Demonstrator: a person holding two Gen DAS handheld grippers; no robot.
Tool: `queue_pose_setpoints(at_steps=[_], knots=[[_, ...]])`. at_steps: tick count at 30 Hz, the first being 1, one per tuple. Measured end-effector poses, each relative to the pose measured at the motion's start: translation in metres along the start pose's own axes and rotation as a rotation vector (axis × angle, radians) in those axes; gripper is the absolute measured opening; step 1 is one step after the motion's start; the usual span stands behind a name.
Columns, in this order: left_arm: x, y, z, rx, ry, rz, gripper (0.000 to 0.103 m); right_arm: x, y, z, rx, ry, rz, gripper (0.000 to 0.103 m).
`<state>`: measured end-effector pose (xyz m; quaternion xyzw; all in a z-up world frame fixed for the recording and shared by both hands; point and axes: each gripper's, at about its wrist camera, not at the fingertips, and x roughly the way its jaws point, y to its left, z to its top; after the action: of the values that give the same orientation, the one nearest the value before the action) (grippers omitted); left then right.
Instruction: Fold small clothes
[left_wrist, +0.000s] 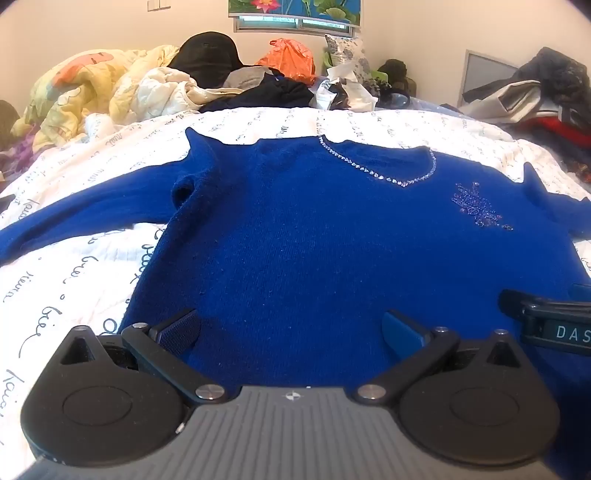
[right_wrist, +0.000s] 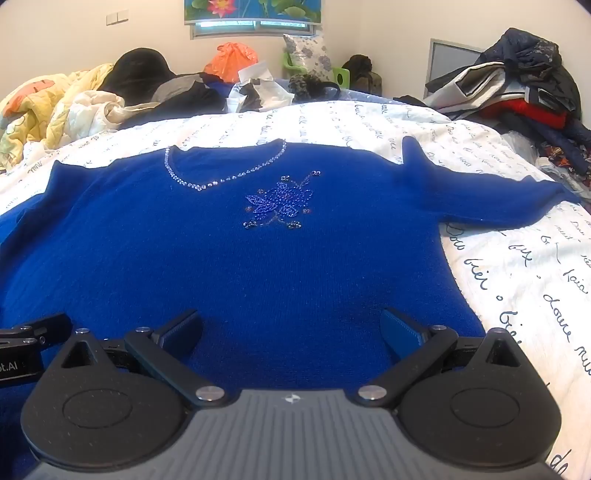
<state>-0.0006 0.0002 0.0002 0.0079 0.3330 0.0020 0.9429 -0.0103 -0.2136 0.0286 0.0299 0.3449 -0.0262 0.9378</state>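
Sweater (left_wrist: 332, 251), one only, deep blue, lies flat and face up on the white bedspread (left_wrist: 74, 266) with script print; its neckline points to the far edge of the bed and its hem to the near edge, where both claws are. Its long axis, sleeve to sleeve, runs left to right across the bed. Two sleeves are spread out: the left sleeve (left_wrist: 81, 218) and the right sleeve (right_wrist: 491, 206).

Two grippers work here. The left gripper (left_wrist: 291, 328) is released, jaws wide apart, over the hem near its left corner. The right gripper (right_wrist: 291, 328) is also released, over the hem toward the right corner. Each claw is nearer to the sleeve on its own side.
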Motion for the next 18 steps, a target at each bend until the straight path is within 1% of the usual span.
queue_pose_setpoints(at_steps=[18], knots=[[-0.0002,-0.0004,0.0010,-0.002,0.008,-0.008,0.103,0.0002,0.0000,-0.0002,0.002,0.000,0.002,0.103]])
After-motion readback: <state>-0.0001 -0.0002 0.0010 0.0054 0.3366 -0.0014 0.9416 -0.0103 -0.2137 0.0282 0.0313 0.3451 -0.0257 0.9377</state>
